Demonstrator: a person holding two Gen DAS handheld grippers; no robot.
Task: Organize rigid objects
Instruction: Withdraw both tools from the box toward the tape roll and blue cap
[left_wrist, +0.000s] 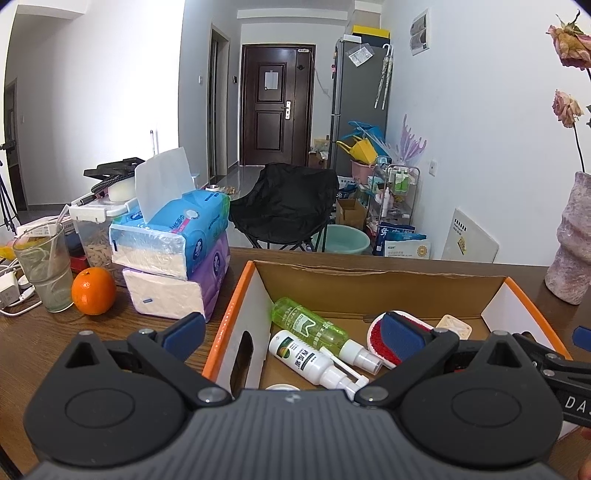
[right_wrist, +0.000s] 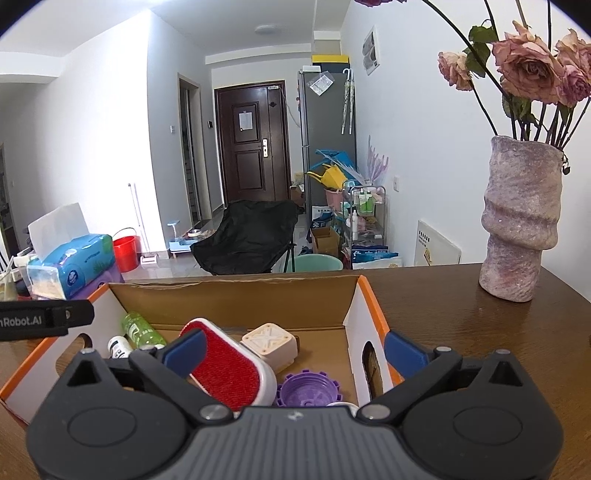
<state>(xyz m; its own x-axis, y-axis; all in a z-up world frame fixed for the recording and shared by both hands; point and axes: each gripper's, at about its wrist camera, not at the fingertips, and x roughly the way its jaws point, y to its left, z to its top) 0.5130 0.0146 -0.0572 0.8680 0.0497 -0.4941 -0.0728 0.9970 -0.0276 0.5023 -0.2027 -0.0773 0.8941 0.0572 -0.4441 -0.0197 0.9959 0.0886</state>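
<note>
An open cardboard box (left_wrist: 236, 299) (right_wrist: 364, 306) with orange rims sits on the wooden table. Inside lie a green spray bottle (left_wrist: 310, 321) (right_wrist: 142, 328), a white spray bottle (left_wrist: 306, 356) (right_wrist: 119, 346), a red lint brush (left_wrist: 376, 338) (right_wrist: 225, 363), a beige square piece (left_wrist: 454, 325) (right_wrist: 271, 341) and a purple cap (right_wrist: 308, 391). My left gripper (left_wrist: 295, 332) is open and empty, its jaws straddling the box's left wall. My right gripper (right_wrist: 295, 349) is open and empty, its jaws straddling the box's right wall.
Stacked tissue packs (left_wrist: 177, 254) (right_wrist: 70, 269), an orange (left_wrist: 93, 291), a glass (left_wrist: 46, 269) and a food container (left_wrist: 92, 229) stand left of the box. A stone vase with dried roses (right_wrist: 521, 221) (left_wrist: 569, 240) stands at the right. A black chair (left_wrist: 284, 206) is behind the table.
</note>
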